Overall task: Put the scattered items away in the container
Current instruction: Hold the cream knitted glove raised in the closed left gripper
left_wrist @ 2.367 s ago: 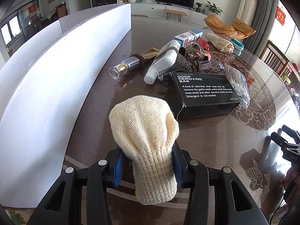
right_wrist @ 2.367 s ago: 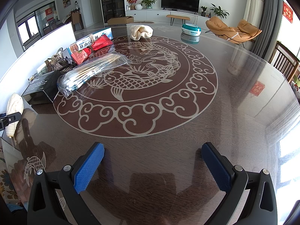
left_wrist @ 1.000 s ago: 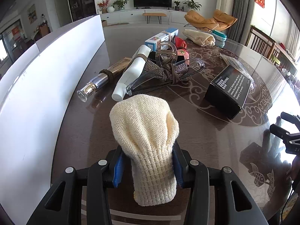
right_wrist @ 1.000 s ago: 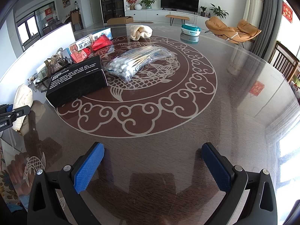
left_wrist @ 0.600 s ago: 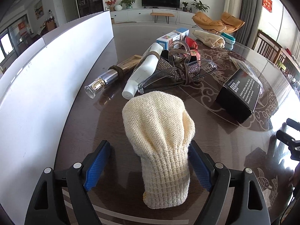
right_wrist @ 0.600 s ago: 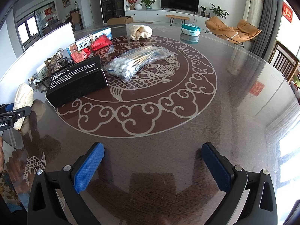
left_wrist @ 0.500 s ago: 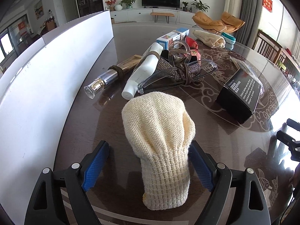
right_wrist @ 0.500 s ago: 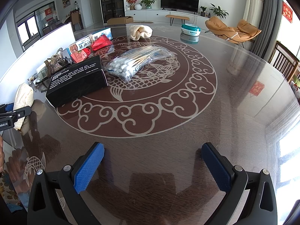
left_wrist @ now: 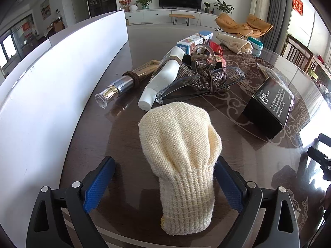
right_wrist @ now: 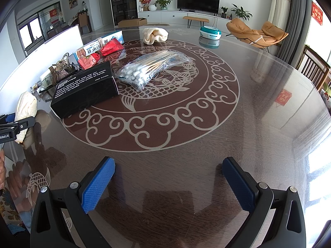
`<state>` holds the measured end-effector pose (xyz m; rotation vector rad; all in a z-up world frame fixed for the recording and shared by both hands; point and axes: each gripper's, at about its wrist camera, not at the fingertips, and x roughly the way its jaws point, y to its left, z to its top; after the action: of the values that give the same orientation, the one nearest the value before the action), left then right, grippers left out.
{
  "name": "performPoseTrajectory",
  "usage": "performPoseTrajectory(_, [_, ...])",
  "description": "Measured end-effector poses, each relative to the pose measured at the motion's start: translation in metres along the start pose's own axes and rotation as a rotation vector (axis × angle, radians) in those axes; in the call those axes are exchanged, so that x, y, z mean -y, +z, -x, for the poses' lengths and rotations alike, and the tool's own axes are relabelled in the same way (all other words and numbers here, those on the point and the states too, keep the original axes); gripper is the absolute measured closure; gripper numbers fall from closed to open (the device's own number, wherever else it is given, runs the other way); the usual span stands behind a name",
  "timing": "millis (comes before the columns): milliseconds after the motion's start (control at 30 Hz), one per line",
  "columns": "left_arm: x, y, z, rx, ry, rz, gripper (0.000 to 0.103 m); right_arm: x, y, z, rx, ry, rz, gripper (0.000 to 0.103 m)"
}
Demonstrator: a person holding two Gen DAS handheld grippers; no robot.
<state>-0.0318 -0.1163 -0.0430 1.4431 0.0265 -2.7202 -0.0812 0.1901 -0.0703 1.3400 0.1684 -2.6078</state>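
A cream knitted mitt [left_wrist: 182,157] lies on the dark glass table between the open jaws of my left gripper [left_wrist: 165,184]; the blue pads [left_wrist: 97,186] stand apart from it. It also shows at the far left of the right wrist view [right_wrist: 24,111]. A white-walled container [left_wrist: 51,95] runs along the left. Scattered items lie ahead: a black box [left_wrist: 269,107], a white bottle [left_wrist: 161,82], a pump bottle [left_wrist: 115,88], glasses [left_wrist: 198,82]. My right gripper [right_wrist: 167,184] is open and empty over bare table.
A bag of cotton swabs [right_wrist: 153,68], red packets [right_wrist: 103,51], a blue-white carton [right_wrist: 101,41], a cream cloth [right_wrist: 155,35] and a teal tin [right_wrist: 210,32] lie farther across the round table [right_wrist: 206,134]. Chairs stand at the right.
My left gripper has opened and let go of the cream mitt, which now rests on the table. The black box and swab bag shifted earlier. The right gripper has stayed still.
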Motion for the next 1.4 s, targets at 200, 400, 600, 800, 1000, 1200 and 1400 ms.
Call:
performPoseTrajectory(200, [-0.002,0.001,-0.002,-0.003,0.003,0.009,0.001,0.000,0.000,0.000,0.000,0.000,0.000,0.000])
performPoseTrajectory(400, [-0.003,0.002,-0.004,-0.007,0.005,0.013,0.000,0.000,0.000,0.000,0.000,0.000,0.000,0.000])
performPoseTrajectory(600, [-0.002,0.003,-0.005,-0.006,0.004,0.011,0.000,0.000,0.000,0.000,0.000,0.000,0.000,0.000])
performPoseTrajectory(800, [0.001,0.010,-0.010,-0.023,-0.008,-0.010,0.000,0.000,0.000,0.000,0.000,0.000,0.000,0.000])
performPoseTrajectory(1000, [0.002,0.008,-0.010,-0.003,-0.019,-0.026,0.000,0.000,0.000,0.000,0.000,0.000,0.000,0.000])
performPoseTrajectory(1200, [0.002,0.006,-0.009,0.007,-0.021,-0.026,0.000,0.000,0.000,-0.001,0.000,0.000,0.000,0.000])
performPoseTrajectory(1400, [0.001,0.006,-0.009,0.010,-0.023,-0.025,0.000,0.000,0.001,0.000,-0.011,-0.021,-0.045,0.000])
